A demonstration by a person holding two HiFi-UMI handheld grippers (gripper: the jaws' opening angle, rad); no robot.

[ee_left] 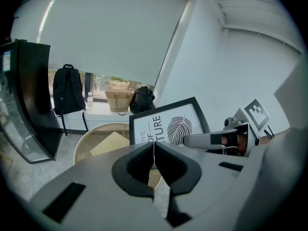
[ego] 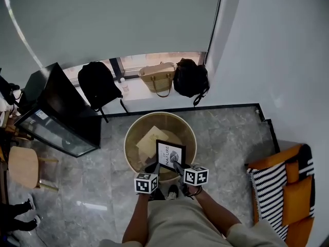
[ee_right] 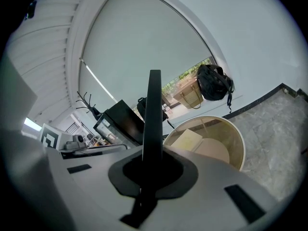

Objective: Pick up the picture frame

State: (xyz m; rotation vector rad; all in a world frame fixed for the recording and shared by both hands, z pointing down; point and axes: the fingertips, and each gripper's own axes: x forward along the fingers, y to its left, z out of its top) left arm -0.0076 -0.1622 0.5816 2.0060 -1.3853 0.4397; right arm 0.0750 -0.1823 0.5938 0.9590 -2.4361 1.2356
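Note:
The picture frame [ego: 170, 154], black-edged with a white leaf print, is held upright over the near rim of a round tan tub [ego: 134, 129]. My right gripper [ego: 178, 166] is shut on the frame's lower right edge. In the right gripper view the frame [ee_right: 154, 109] runs edge-on between the jaws of the right gripper [ee_right: 153, 170]. My left gripper [ego: 153, 168] sits just left of the frame's lower corner. In the left gripper view the left gripper [ee_left: 154, 150] is shut with nothing seen in it. The frame [ee_left: 166, 126] stands beyond it, pinched by a right gripper finger [ee_left: 204, 140].
A tan envelope [ego: 150, 138] lies inside the tub. A black backpack [ego: 97, 85], a woven bag [ego: 158, 77] and a black bag [ego: 190, 78] line the window sill. A black glass cabinet [ego: 56, 112] stands left, a wooden stool [ego: 23, 168] nearer, an orange chair [ego: 288, 194] right.

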